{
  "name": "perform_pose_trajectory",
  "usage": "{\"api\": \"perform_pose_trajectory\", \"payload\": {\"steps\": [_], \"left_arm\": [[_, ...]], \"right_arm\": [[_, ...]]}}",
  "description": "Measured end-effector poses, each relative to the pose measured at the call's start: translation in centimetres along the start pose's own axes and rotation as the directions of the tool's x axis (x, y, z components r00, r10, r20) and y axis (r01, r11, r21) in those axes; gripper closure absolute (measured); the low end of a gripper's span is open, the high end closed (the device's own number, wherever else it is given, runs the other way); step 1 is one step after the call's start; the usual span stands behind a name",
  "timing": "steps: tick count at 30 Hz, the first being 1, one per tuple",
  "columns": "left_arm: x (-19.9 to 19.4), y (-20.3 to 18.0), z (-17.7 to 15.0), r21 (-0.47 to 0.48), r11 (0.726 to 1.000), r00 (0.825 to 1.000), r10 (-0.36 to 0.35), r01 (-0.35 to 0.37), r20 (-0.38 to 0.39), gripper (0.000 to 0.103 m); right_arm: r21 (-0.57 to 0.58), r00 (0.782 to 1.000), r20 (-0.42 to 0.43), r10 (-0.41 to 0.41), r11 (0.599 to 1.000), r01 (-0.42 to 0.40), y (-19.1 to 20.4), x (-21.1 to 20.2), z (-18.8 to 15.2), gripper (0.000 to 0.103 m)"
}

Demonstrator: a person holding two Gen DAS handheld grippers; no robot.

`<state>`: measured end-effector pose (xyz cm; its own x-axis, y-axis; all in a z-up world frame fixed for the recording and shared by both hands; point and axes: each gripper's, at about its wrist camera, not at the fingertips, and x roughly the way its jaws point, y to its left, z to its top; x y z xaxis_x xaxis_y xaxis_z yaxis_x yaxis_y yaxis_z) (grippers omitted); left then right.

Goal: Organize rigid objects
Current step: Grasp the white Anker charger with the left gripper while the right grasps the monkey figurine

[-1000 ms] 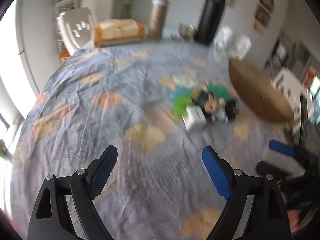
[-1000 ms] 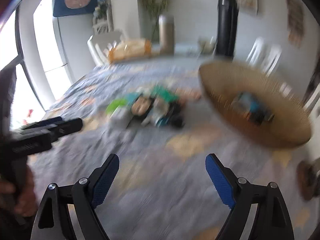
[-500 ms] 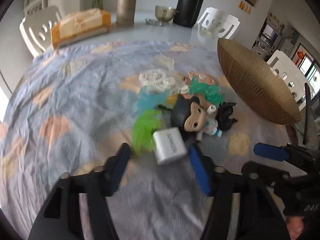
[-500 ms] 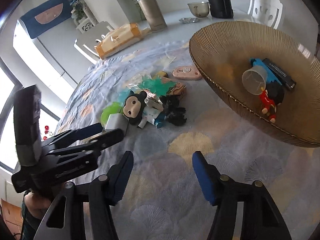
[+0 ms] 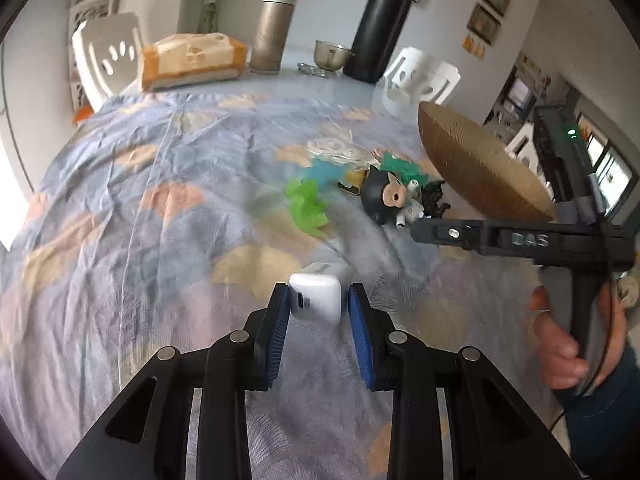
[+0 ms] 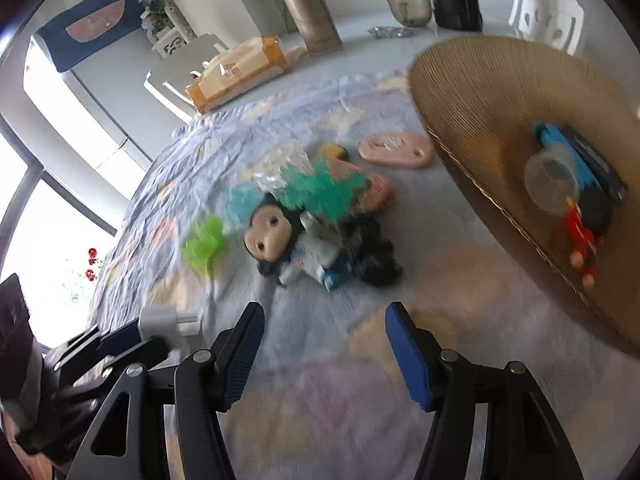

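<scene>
Closing on a small white charger [image 5: 316,298], the left gripper [image 5: 316,312] has its ribbed blue pads against the two sides of the rounded plastic block, whose port faces the camera. The charger sits near the front edge of a table spread with a wrinkled blue cloth [image 5: 132,208] printed with peach fan shapes. The right gripper [image 6: 324,344] hangs tilted down over bare cloth, its jaws about half apart with nothing between them; a hand [image 5: 560,344] grips its black handle, which bears raised letters reading "DAS". Toward the middle of the table lies a heap of small things: a glossy big-headed doll [image 6: 268,236], frilly green plastic tufts [image 6: 204,244] and a flat pink oval [image 6: 396,150]. At the right edge stands a wide ribbed golden bowl [image 6: 472,92] holding a clear cup [image 6: 554,178], a blue box and a red figure [image 6: 580,240].
</scene>
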<state>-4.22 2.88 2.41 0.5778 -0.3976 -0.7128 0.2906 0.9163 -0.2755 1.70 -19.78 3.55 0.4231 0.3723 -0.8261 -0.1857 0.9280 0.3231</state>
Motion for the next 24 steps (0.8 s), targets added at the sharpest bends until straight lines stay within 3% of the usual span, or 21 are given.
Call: {"api": "perform_pose_trajectory", "payload": {"steps": [3,7,8,11,16,21,24], "left_arm": [[0.1,-0.2,0.0,0.027,0.999,1.0,-0.028,0.028,0.001,0.076],[1.1,-1.0,-0.2,0.063,0.998,0.999,0.005,-0.002,-0.046,0.072],[1.4,-0.9,-0.1,0.067,0.998,0.998,0.013,-0.009,-0.058,0.065],[1.6,-0.9,-0.2,0.072,0.997,0.997,-0.003,0.009,-0.08,0.064],[1.5,-1.0,-0.5,0.076,0.997,0.996,0.026,-0.02,-0.082,0.064],[1.7,-1.5,-0.5,0.097,0.993,0.995,0.071,-0.065,-0.069,0.066],[1.8,-2.1,-0.7,0.129,0.99,0.996,0.058,-0.049,-0.071,0.077]], "right_arm": [[-0.007,0.997,0.04,-0.069,0.998,0.069,0.6,0.8,0.7,0.038],[-0.04,0.992,0.08,-0.093,0.995,0.096,1.8,1.5,0.4,0.028],[-0.065,0.996,0.067,-0.051,0.996,0.055,2.2,1.4,0.2,0.03],[-0.126,0.997,0.031,0.073,0.99,-0.069,3.5,0.6,-1.0,0.036],[-0.139,0.995,0.085,-0.056,0.988,0.068,2.9,-0.8,-1.0,0.036],[-0.167,0.995,0.015,-0.098,0.981,0.099,3.5,2.2,1.1,0.034],[-0.169,0.977,0.077,-0.2,0.963,0.211,4.1,3.2,1.7,0.035]]}}
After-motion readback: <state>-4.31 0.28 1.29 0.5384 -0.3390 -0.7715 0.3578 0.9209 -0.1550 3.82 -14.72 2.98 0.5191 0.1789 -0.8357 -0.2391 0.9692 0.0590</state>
